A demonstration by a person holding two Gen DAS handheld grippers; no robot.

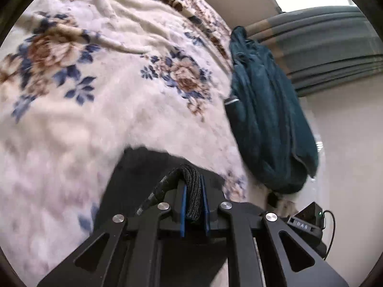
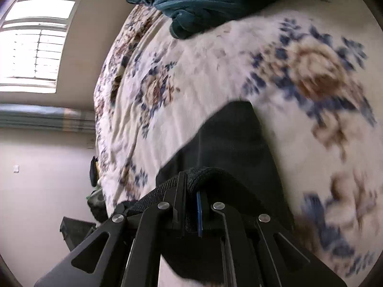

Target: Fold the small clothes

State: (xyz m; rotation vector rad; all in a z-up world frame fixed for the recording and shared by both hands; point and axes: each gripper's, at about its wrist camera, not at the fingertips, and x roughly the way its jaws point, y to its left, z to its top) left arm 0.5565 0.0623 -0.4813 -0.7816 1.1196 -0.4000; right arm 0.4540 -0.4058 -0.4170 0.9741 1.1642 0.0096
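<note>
A small black garment (image 1: 143, 165) with a dark grey ribbed band hangs over a white bed cover with blue and brown flowers (image 1: 100, 76). My left gripper (image 1: 193, 186) is shut on a fold of that ribbed band, which bulges up between the blue pads. In the right wrist view the same black garment (image 2: 229, 143) trails away from my right gripper (image 2: 191, 189), which is shut on another stretch of the band. The cloth hangs below both grippers, and its lower part is hidden behind the fingers.
A dark teal garment (image 1: 265, 119) lies heaped at the bed's edge, also seen at the top as teal cloth (image 2: 203, 2). Beyond the bed are a striped curtain (image 1: 330, 47), a window (image 2: 33, 47), a pale wall and a small black device (image 1: 308, 217).
</note>
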